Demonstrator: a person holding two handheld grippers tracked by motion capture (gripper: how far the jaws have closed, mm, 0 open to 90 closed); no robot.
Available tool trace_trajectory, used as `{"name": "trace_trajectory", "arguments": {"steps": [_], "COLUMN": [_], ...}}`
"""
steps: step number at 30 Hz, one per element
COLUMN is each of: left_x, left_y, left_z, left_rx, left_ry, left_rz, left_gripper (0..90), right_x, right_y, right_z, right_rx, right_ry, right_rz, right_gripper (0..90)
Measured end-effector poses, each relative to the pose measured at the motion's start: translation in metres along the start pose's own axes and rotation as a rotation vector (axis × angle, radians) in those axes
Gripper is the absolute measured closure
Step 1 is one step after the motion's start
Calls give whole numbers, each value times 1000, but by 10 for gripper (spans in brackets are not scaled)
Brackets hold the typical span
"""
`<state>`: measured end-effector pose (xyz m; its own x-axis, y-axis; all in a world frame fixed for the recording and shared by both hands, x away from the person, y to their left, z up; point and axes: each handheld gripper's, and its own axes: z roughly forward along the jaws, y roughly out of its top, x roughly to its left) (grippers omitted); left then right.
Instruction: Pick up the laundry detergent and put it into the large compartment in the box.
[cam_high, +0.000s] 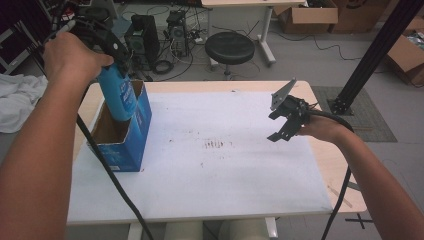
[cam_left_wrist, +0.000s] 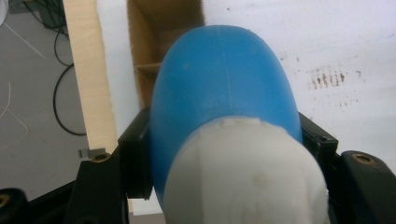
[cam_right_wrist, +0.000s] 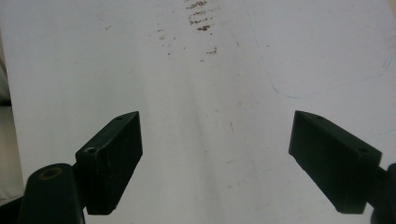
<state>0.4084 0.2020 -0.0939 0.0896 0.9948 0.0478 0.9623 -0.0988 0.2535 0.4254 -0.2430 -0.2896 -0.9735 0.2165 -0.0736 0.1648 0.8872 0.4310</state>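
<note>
Holding the blue bottle (cam_high: 119, 95) base-down, partly inside the open blue carton (cam_high: 131, 145), left gripper (cam_left_wrist: 224, 154) clamped on its body below the white cap, likely to seat it upright. Right gripper (cam_high: 286, 120), jaws apart and empty, hangs well right of the carton above the worktop (cam_high: 225, 185).

worktop (cam_high: 325, 165): pale wood, light edge bare at right | white sheet (cam_high: 225, 175): covers most of the top, brown smudges near its middle | blue carton (cam_high: 125, 145): open-topped, stands at the sheet's left edge
</note>
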Motion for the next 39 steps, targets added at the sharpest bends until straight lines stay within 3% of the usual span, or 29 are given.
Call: {"name": "trace_trajectory", "arguments": {"steps": [9,18,28,32,33,39], "left_x": [21,26,30,31,31,32], "left_y": [-8,-14,-22,-26,-28,-35], "left_z": [17,44,102,123,135,160], "left_rx": [2,0,-1,-8,2,-6], "left_ry": [25,35,15,26,31,26], "left_rz": [-52,-38,-47,-36,-31,-22], "left_gripper": [379,379,379,379,379,379], "right_x": [-1,-2,-3,-3,-3,-4], "right_y": [-1,-1,-7,-8,-8,-9], "right_z": [2,3,5,6,7,9], "right_rx": [-1,1,13,20,26,29], "right_ry": [7,5,7,8,7,10], "right_rz": [5,9,21,24,24,28], "right_gripper": [171,171,171,171,171,171]}}
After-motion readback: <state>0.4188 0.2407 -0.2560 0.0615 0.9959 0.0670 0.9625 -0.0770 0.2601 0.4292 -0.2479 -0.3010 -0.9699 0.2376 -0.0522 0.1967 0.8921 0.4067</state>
